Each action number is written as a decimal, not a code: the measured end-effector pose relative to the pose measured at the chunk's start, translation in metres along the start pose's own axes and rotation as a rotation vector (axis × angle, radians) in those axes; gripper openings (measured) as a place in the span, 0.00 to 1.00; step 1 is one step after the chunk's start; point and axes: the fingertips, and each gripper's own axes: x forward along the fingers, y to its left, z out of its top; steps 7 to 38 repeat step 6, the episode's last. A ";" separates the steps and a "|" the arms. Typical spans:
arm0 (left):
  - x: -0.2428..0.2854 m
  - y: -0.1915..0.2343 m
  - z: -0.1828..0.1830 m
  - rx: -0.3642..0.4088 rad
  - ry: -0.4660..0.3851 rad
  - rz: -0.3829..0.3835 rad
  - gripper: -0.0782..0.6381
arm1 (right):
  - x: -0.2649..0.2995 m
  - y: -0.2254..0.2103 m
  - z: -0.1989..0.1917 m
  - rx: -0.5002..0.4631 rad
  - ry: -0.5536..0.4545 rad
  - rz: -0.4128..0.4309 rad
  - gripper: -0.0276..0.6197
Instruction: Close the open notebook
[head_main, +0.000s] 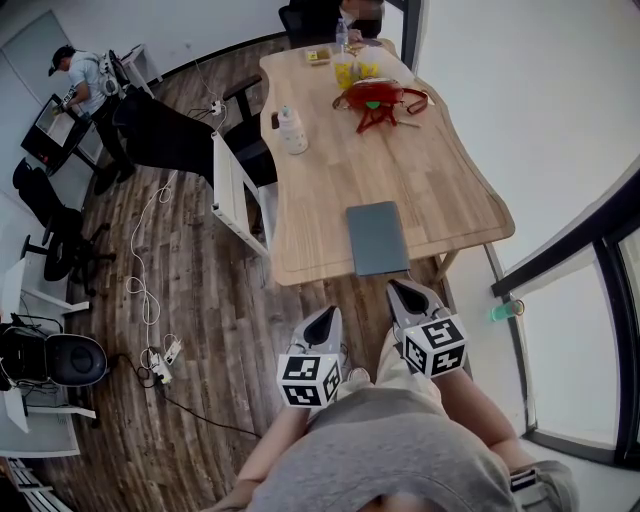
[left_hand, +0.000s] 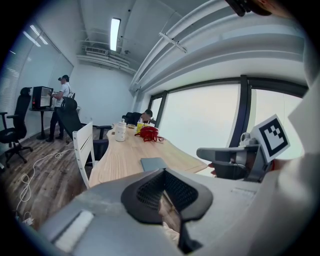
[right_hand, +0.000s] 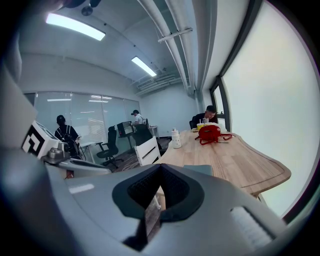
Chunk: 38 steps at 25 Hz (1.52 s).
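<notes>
Grey notebook (head_main: 377, 238) looks shut on bench (head_main: 450, 190); left tongs (head_main: 328, 316), right tongs (head_main: 398, 290) pressed together, empty, so stay clear and confirm the cover lies flat.

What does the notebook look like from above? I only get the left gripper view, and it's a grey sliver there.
Observer: The head view shows the notebook lying shut, grey cover up, at the table's near edge.
Operator: And the other side's jaws?
Observer: The right gripper view shows the right gripper shut, with nothing in it.
Operator: Are both over the table?
Observer: No. From above, the left gripper and the right one sit short of its edge.
</notes>
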 end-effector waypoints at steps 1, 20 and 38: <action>0.000 0.000 0.000 0.001 0.001 0.001 0.11 | 0.000 0.000 0.000 0.000 -0.001 0.000 0.04; -0.001 0.004 0.001 -0.002 0.001 0.002 0.11 | 0.001 0.004 0.002 0.008 -0.002 0.004 0.04; -0.001 0.004 0.001 -0.002 0.001 0.002 0.11 | 0.001 0.004 0.002 0.008 -0.002 0.004 0.04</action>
